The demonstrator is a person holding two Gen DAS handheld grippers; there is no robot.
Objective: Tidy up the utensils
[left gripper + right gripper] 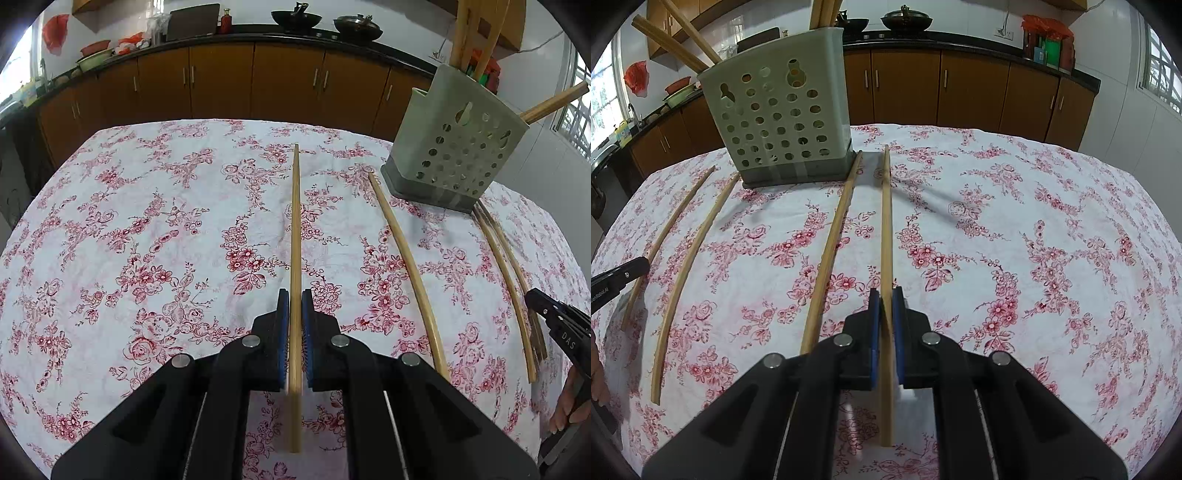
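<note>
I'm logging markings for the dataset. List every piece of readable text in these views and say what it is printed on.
"DAS": white letters on the black body of the right gripper, seen from the left wrist view.
White lettering on the left gripper, seen at the right wrist view's edge: partly cut off and blurred, not reliably readable.
Coloured packages on the counter: print too small to read.

right hand-held gripper (886, 314) | apparently clamping chopstick (885, 229) | utensil holder (779, 122) far-left, upright
</note>
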